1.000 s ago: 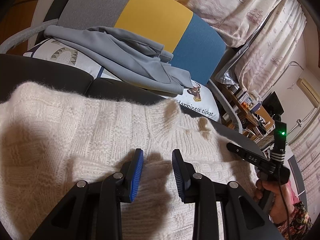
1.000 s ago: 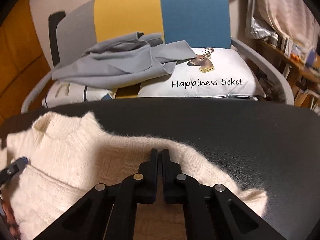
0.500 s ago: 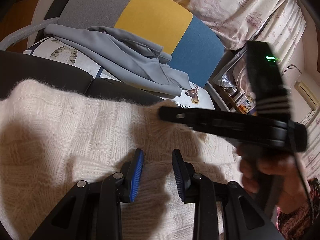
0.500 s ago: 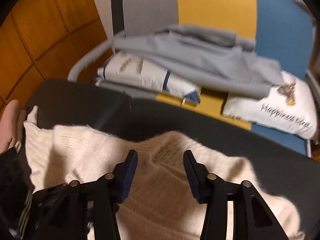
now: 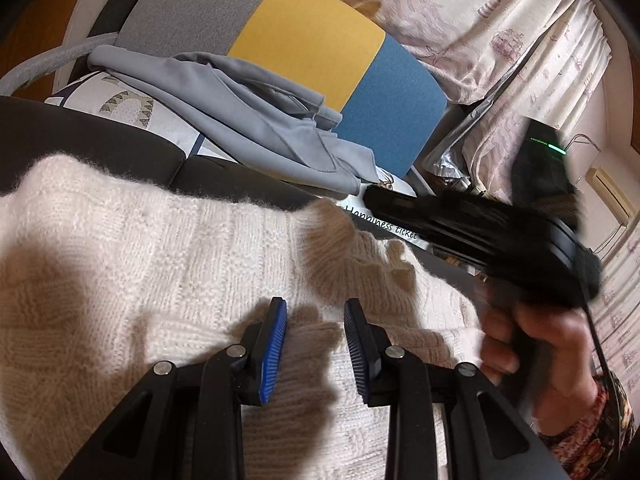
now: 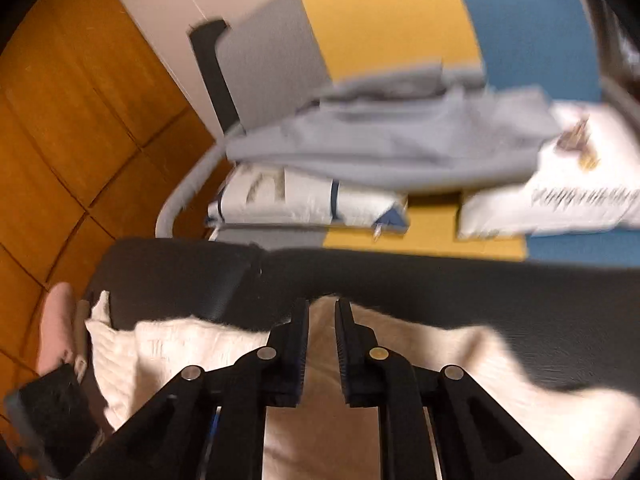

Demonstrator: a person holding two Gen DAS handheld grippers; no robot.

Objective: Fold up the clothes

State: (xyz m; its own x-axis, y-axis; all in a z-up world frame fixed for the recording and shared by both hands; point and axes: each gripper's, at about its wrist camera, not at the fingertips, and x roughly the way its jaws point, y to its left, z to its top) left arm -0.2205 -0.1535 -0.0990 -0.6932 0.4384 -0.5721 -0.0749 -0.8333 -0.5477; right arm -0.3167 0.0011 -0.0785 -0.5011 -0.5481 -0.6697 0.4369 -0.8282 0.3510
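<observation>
My left claw (image 5: pixel 315 344) stands with its jaws apart over the cream knitted sweater (image 5: pixel 132 280), nothing pinched between the blue pads (image 5: pixel 273 352). My right claw (image 6: pixel 322 344) is closing, its jaws a narrow gap apart above the sweater's far edge; whether wool is caught between them I cannot tell, since that whole view is smeared. The one sweater lies spread on the dark table (image 6: pixel 440 284), its lower part cut off by the frame and by my claws. At three o'clock in the left view my right hand (image 5: pixel 536 356) is blurred. Beyond the table at twelve o'clock stands one chair (image 5: pixel 312 36) carrying one crumpled grey garment (image 5: pixel 256 120) over two pillows; the deer pillow (image 6: pixel 576 184) has its lettering too blurred to read here.
</observation>
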